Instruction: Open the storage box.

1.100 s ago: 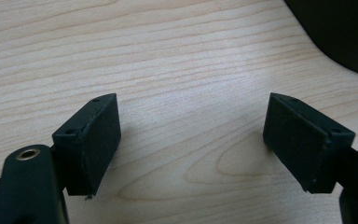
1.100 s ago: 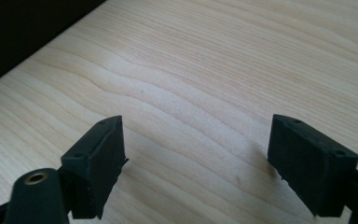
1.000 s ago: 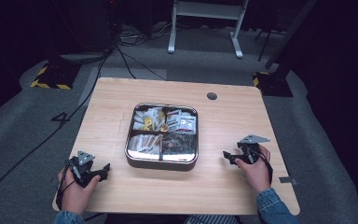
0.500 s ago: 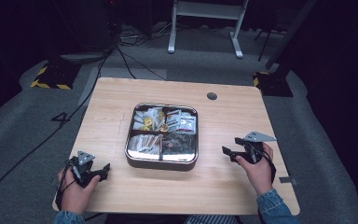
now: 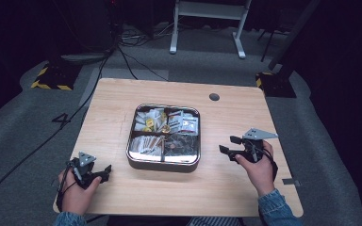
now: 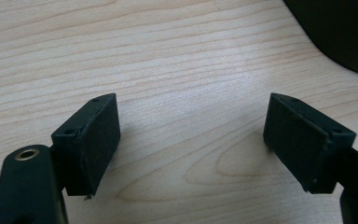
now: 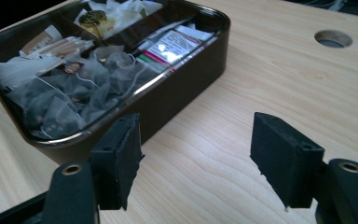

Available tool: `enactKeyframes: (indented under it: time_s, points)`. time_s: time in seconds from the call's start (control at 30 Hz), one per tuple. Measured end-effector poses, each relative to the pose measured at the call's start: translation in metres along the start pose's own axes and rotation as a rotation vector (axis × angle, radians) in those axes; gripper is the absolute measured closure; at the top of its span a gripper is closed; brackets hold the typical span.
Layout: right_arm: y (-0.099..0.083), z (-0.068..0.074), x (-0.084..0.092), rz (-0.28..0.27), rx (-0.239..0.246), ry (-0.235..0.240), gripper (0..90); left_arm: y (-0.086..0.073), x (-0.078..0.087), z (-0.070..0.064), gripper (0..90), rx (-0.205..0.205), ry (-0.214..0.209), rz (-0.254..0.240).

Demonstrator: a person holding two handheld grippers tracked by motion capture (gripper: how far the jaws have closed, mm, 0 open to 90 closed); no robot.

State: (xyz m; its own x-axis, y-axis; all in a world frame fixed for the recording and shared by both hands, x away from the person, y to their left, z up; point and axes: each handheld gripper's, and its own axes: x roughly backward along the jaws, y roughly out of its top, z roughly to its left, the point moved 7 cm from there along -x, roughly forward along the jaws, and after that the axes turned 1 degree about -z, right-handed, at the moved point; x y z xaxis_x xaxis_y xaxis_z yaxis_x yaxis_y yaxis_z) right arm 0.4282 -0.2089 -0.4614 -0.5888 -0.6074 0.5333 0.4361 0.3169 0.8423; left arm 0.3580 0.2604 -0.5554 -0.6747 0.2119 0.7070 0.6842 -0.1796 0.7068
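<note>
A square metal tin [image 5: 164, 162] with compartments of tea bags and sachets sits in the middle of the wooden table [image 5: 122, 99]. My right gripper [image 5: 229, 145] hovers to the tin's right, pointing at it; its jaws have just been closing partway and hold nothing. In the right gripper view, my right gripper [image 7: 196, 161] faces the tin [image 7: 186, 65], with mesh tea bags [image 7: 60, 100] in the nearest compartment. At the table's front left corner my left gripper [image 5: 104, 171] rests open. In the left gripper view, my left gripper [image 6: 191, 140] has bare wood between its jaws.
A round cable hole [image 5: 214, 97] lies in the table behind the tin, also seen in the right gripper view as a hole [image 7: 333, 38]. Grey floor, cables and a white frame's legs [image 5: 207, 28] lie beyond the far edge.
My right gripper has risen off the table and shifted slightly toward the tin, its jaws narrowing. The left gripper has stayed put.
</note>
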Motion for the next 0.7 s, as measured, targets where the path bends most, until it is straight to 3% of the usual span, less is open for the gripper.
enactKeyframes:
  time_s: [0.4,0.7]
  points:
    - [0.021,0.027,-0.008,0.011,0.037,0.058,34.8,0.000,0.000,0.000,19.3,-0.001,-0.001,-0.001]
    - [0.040,0.045,-0.030,0.034,0.100,0.075,29.7,0.001,-0.002,-0.001,17.9,-0.004,-0.003,-0.001]
